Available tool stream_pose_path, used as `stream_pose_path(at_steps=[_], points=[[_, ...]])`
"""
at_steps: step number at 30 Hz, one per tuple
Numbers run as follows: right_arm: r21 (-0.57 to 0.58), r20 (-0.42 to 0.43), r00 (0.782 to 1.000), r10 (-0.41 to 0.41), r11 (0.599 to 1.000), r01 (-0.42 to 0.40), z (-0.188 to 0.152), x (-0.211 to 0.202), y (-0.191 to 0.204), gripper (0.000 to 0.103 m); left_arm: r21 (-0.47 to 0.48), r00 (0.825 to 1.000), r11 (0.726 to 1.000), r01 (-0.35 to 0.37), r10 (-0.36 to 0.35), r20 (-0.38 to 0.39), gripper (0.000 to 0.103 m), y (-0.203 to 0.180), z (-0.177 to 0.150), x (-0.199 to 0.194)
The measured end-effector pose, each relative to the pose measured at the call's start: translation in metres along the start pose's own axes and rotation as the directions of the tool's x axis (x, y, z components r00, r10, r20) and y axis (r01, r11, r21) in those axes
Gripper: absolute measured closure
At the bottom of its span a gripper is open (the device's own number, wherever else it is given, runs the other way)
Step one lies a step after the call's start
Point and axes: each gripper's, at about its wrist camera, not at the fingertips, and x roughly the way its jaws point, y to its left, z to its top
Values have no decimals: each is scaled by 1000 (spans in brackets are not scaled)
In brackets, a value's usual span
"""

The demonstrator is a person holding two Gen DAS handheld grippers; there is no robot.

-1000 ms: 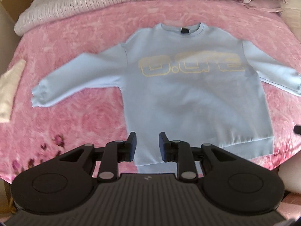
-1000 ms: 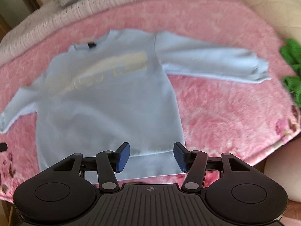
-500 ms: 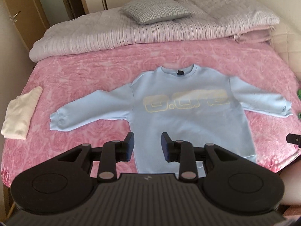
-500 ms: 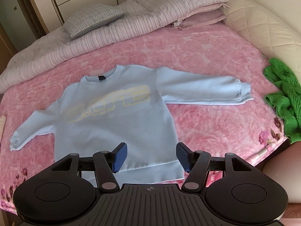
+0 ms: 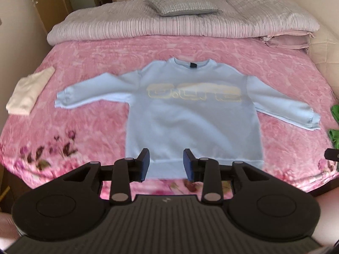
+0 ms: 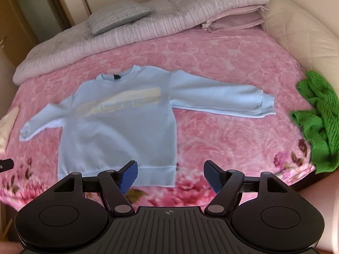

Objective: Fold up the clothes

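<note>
On the pink bedspread [image 5: 89, 67], the light blue sweatshirt [image 5: 190, 127] is lying flat, sleeves out toward nine and three o'clock, nothing folded yet. Next I am judging a sleeve needs gripping. My left gripper [image 5: 166, 164] and right gripper [image 6: 170, 175] are hovering empty, tilted downward, jaws opening.

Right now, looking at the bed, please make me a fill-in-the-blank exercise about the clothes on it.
1. The light blue sweatshirt lies flat with both sleeves spread ____.
2. The crumpled garment at the right edge of the pink blanket is ____ in colour.
3. The folded white cloth lies on the ____ side of the sweatshirt.
4. The grey pillow rests on the striped ____.

Missing words: out; green; left; quilt
</note>
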Motion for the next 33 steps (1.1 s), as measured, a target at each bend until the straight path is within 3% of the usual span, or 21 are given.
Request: stream_pose_path(at_steps=[7, 20, 33], points=[[-70, -18, 999, 40, 997, -41, -6, -7, -20, 29, -34, 999, 999, -42, 42, -5, 70, -22, -25, -19], [-192, -63, 985, 159, 967, -169, -10, -3, 3, 29, -78, 994, 991, -112, 111, -20, 69, -26, -34, -31], [-190, -99, 982, 163, 965, -179, -4, 16, -2, 29, -81, 992, 990, -113, 108, -61, 68, -31, -30, -12]])
